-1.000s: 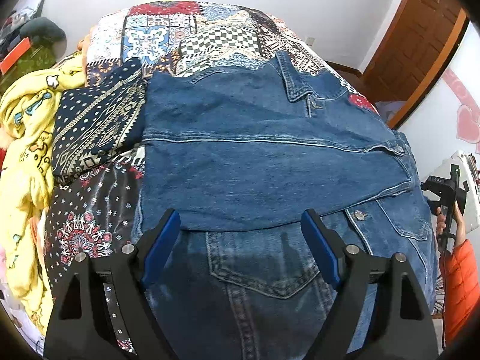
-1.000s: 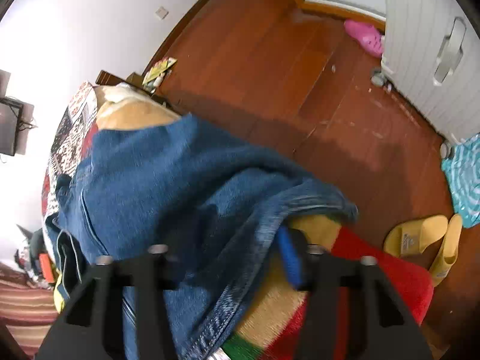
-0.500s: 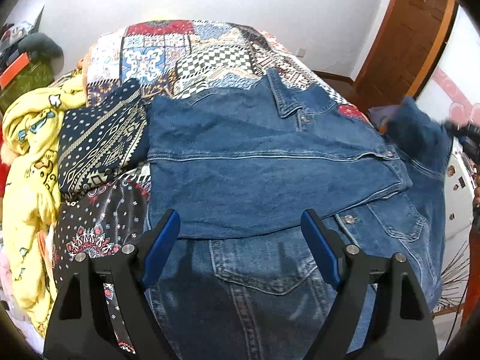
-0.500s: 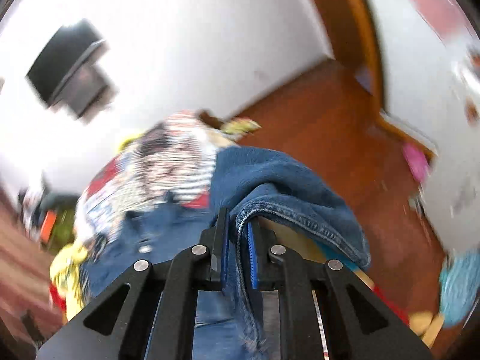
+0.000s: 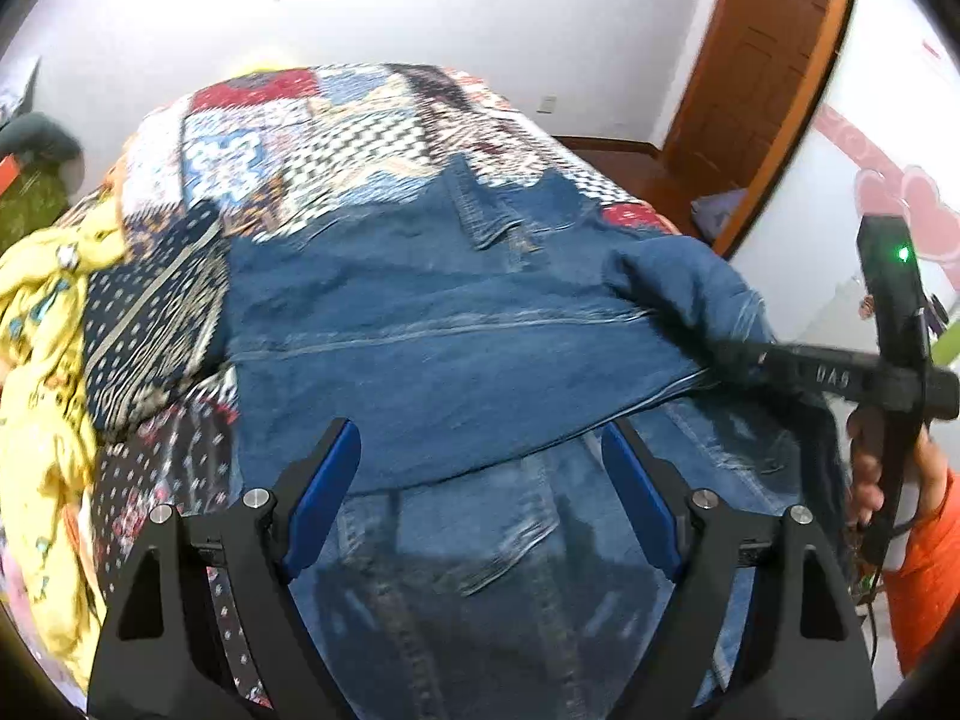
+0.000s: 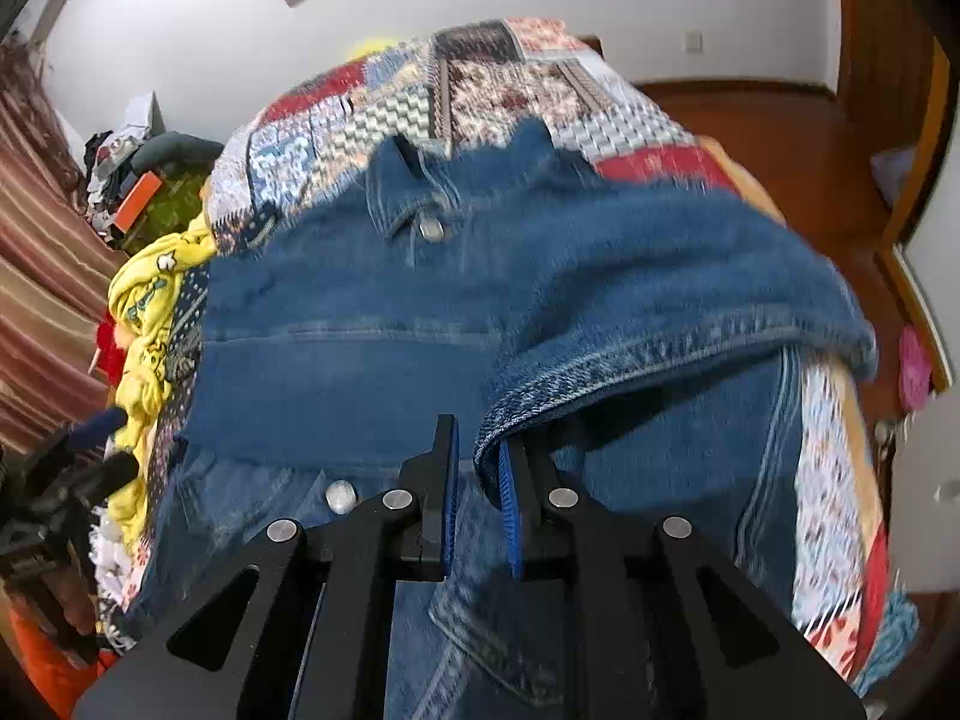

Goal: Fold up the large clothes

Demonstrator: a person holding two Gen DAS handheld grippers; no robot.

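Denim jacket (image 5: 432, 360): lies spread across the patchwork bedspread (image 5: 336, 138), collar toward the far wall; one sleeve is already folded across the body, its edge running just beyond the left fingertips; a chest pocket sits below that edge, close to the camera
Jacket, right side: a hemmed edge (image 6: 630, 360) is raised off the bed and arches over the rest of the garment; a metal button (image 6: 431, 230) shows at the collar in the right wrist view
Right gripper (image 6: 477, 480): jaws nearly closed, clamped on the lifted hem; the cloth passes between the blue pads (image 6: 509, 495); in the left wrist view its black body (image 5: 840, 372) reaches in from the right side of the bed
Left gripper (image 5: 480, 480): jaws spread wide, holding nothing; positioned above the near part of the jacket
Yellow garment (image 5: 42, 324): bunched at the left edge of the bed, just beside a dark dotted cloth (image 5: 150, 324)
Room: white wall; wooden door (image 5: 762, 54) at far right
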